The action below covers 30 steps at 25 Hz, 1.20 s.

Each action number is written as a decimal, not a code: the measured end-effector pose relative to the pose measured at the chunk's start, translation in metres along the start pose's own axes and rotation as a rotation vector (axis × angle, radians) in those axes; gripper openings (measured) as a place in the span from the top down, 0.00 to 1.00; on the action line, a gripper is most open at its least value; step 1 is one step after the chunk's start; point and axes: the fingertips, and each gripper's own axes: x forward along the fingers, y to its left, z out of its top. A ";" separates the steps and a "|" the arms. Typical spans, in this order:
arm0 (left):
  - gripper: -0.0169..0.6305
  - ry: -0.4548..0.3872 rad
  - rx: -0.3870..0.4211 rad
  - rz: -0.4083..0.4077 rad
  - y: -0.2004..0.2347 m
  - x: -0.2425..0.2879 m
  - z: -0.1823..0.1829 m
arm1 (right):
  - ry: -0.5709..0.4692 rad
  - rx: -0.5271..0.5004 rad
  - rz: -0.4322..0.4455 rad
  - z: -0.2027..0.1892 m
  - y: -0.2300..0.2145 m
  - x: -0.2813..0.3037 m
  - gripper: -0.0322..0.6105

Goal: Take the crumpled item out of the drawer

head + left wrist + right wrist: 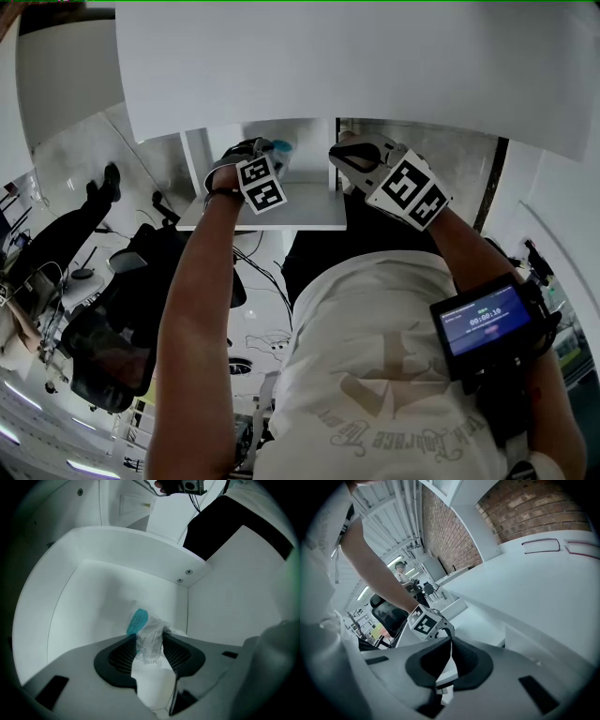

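In the left gripper view a crumpled clear wrapper [151,639] with small print and a teal patch [138,620] sits between the pads of my left gripper [150,651]. It fills the gap and touches both pads. It lies in the near corner of the open white drawer [117,550]. The head view shows the left gripper [274,155] reaching into the drawer [309,217] under the desk, with the wrapper [282,147] at its tip. My right gripper [349,157] hovers at the drawer's right side. Its pads meet with nothing between them [451,643].
The white desk top [356,56] overhangs the drawer. A black office chair [112,347] and a seated person [66,234] are at the left, with cables on the floor. A screen device [483,323] is strapped to the right forearm. A brick wall [525,508] rises behind the desk.
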 end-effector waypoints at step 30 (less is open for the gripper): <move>0.77 -0.072 -0.196 0.157 0.008 -0.051 -0.013 | 0.012 -0.111 0.065 0.013 0.018 0.015 0.91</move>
